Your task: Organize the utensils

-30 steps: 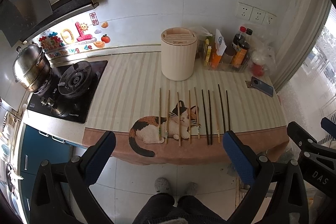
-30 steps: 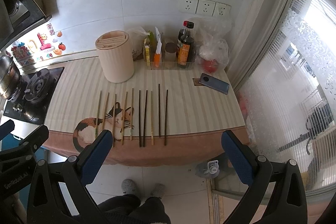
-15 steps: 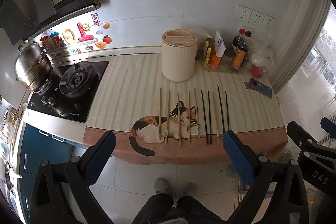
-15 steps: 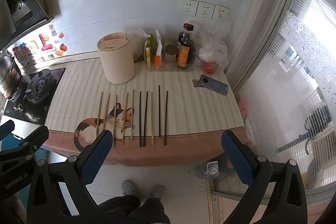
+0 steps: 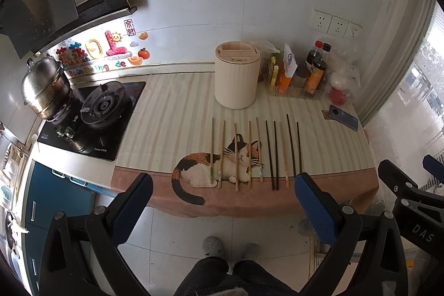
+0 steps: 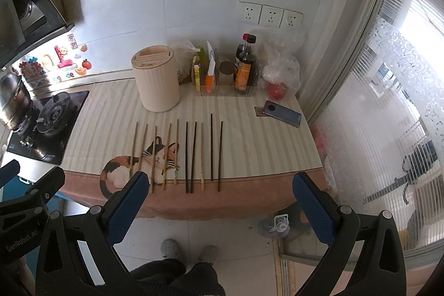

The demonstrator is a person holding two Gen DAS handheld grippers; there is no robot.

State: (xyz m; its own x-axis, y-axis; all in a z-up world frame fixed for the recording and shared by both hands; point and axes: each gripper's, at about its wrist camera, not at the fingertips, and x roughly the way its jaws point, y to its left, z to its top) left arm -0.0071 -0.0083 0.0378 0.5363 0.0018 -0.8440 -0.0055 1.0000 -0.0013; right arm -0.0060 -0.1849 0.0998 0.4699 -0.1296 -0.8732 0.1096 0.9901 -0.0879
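- The long kitchen bench (image 5: 172,113), covered by a cream striped cloth with a calico cat picture and a pink hem, runs from a black gas hob (image 5: 91,118) on the left to a frosted window on the right.
- A dented steel pot (image 5: 45,86) sits on the hob's far-left burner.
- A cream cylindrical utensil holder with a slotted wooden top (image 5: 237,75) stands upright near the wall, just behind the row of chopsticks.
- To its right a clear tray of sauce bottles and packets (image 6: 230,76) stands against the wall, with a red-filled plastic bag (image 6: 280,74) beside it.
- A dark blue phone (image 6: 281,117) lies flat near the bench's right end.
- The left gripper (image 5: 222,196) hangs in front of the bench edge, jaws wide apart and holding nothing.
- The right gripper (image 6: 220,193) hangs likewise, jaws wide apart, nothing between them.
- Ten chopsticks lie side by side near the front edge, apart from each other, pointing toward the wall: five light wooden chopsticks (image 5: 236,156) across the cat picture, then four dark brown chopsticks (image 6: 212,150) with one pale one among them.
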